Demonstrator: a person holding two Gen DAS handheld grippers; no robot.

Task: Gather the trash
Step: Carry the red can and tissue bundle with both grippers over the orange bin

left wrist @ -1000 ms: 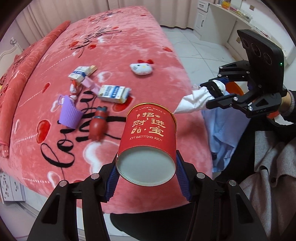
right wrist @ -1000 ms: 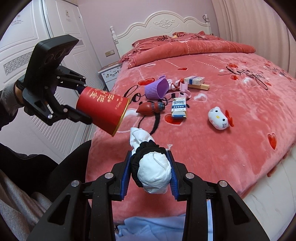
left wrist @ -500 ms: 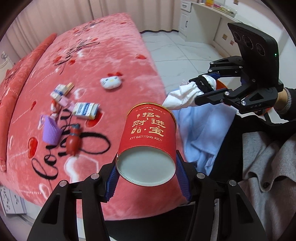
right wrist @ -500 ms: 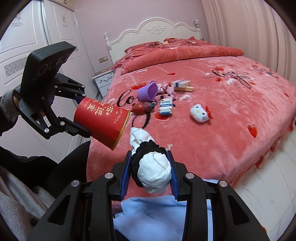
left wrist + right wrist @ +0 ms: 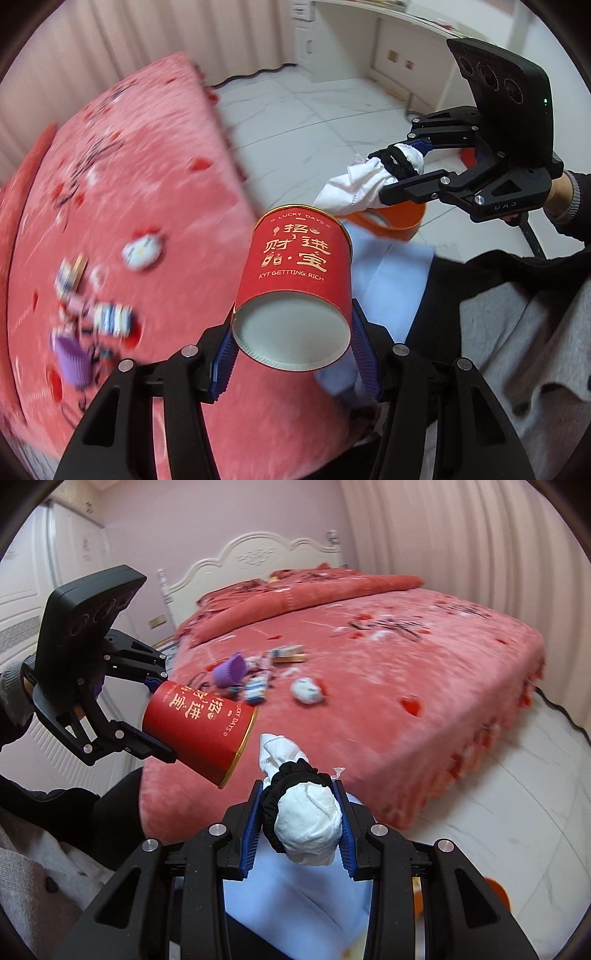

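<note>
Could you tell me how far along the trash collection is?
In hand: the left tool holds a red paper cup; the right tool holds a wad of tissue. An orange bin sits below them. Nothing looks binned yet. Left: a purple cup and small cartons on the bed.

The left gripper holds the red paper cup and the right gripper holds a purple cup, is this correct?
Not quite. The left gripper does hold the red paper cup, but the right gripper holds a white tissue wad, as the right wrist view shows.
</note>
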